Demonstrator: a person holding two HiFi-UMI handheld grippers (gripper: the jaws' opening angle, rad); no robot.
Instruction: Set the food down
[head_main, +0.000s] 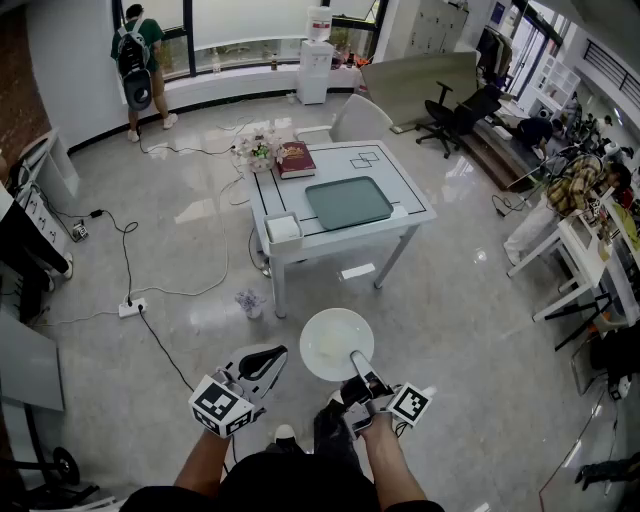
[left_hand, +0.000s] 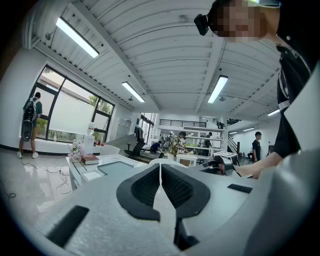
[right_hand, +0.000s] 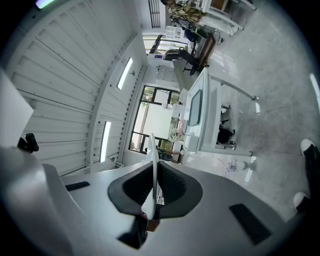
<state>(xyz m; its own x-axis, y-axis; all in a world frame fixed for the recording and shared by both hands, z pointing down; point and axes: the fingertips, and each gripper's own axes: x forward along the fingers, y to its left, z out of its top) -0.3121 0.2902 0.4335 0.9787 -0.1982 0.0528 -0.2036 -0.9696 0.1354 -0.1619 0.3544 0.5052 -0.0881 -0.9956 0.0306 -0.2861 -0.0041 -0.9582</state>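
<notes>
Right tongs (head_main: 358, 366) clench the near rim of a white plate (head_main: 333, 342), held above the floor, well short of the worktop's (head_main: 340, 243) near edge; what lies on it is too pale to make out. Left tongs (head_main: 264, 361) are clenched, empty.

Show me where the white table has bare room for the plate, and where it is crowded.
Bare: the green tray in the middle, and the tabletop beyond it toward the far right corner. Crowded: the far left corner with the book and flowers; the white box fills the near left corner.
</notes>
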